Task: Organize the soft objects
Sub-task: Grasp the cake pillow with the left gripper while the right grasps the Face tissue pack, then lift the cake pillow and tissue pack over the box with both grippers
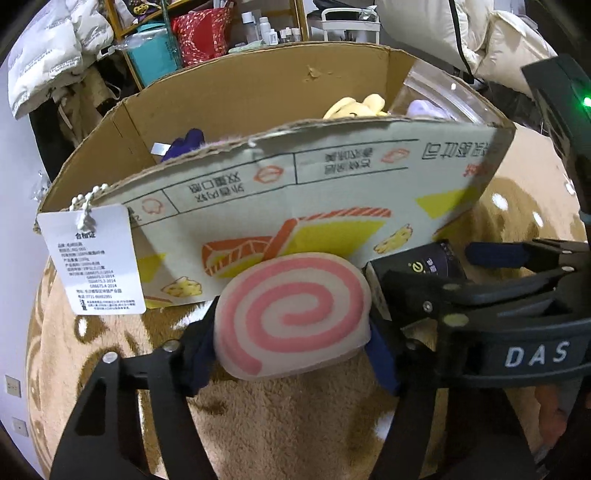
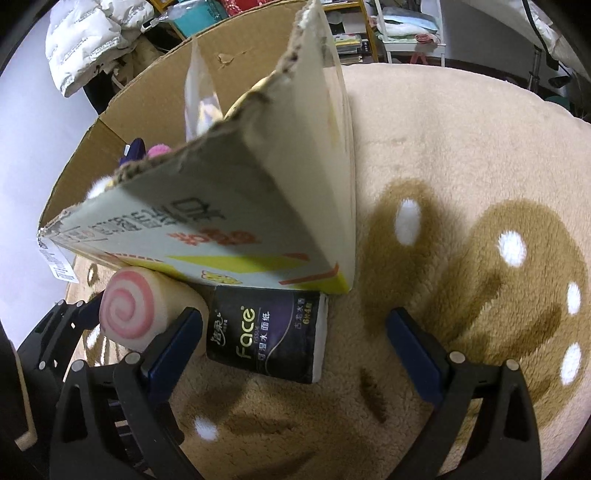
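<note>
My left gripper [image 1: 291, 345] is shut on a pink-and-white swirl roll plush [image 1: 295, 314], held just in front of the cardboard box [image 1: 332, 177]. A white paper tag [image 1: 94, 258] hangs on a bead chain at the box's left corner. The box holds a yellow plush [image 1: 356, 107], a purple plush [image 1: 184, 144] and a lilac plush [image 1: 424, 109]. My right gripper [image 2: 295, 343] is open around a dark Face tissue pack [image 2: 269, 332] lying on the rug against the box; the pads are clear of it. The swirl plush also shows in the right wrist view [image 2: 136, 310], left of the pack.
A beige and brown plush rug [image 2: 461, 184] covers the floor. Behind the box are a wooden shelf with bags and bottles [image 1: 207, 33], white padded jackets [image 1: 55, 48] and a white cart [image 1: 351, 22]. The right gripper's body [image 1: 517, 314] sits close beside the left one.
</note>
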`<state>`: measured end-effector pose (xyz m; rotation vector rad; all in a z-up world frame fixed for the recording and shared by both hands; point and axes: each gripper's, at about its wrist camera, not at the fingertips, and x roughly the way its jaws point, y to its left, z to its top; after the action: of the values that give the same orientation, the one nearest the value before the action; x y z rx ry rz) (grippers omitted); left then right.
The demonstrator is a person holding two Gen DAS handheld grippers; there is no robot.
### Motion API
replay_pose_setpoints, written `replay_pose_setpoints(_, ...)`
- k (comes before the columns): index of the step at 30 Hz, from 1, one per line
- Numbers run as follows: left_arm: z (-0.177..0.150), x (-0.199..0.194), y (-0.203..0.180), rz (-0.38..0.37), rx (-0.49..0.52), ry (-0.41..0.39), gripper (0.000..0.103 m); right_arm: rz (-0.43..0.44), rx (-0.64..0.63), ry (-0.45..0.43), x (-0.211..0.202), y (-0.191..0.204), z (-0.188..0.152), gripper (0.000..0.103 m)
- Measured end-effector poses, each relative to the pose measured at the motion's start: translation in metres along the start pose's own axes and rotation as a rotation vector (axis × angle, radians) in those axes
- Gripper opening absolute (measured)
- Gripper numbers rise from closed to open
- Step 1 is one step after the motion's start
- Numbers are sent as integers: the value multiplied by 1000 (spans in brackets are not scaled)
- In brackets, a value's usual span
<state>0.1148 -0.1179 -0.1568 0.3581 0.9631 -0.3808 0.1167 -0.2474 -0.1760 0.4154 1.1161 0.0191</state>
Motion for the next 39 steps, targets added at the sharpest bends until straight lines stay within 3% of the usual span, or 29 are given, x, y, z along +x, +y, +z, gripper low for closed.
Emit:
replay_pose_setpoints(4, -5, -4, 7, 1, -39, 15, 62, -26, -26, 12, 8, 13, -1, 103)
replay_pose_setpoints(22, -27, -23, 53, 79, -172, 61, 60, -115, -105, 45, 31, 52, -13, 103)
replay_pose_setpoints(25, -27, -24, 57, 100, -166, 60, 59, -134, -93, 37, 28, 52, -15, 93)
replay_pose_setpoints(27, -25, -26, 57, 109, -168, 53, 59, -144, -84, 35, 24, 50, -17, 79)
replay_pose_setpoints(29, -26, -30, 58, 107, -162, 34, 59, -145, -76, 31, 20, 48, -18, 71)
replay_pose_setpoints(35, -27, -57, 58, 109, -179, -34, 59, -44, -22, 10, 5, 36, -18, 69)
replay_pose_setpoints(39, -30, -79, 58, 119, -194, -92, 59, -38, -52, -45, -19, 37, -25, 69)
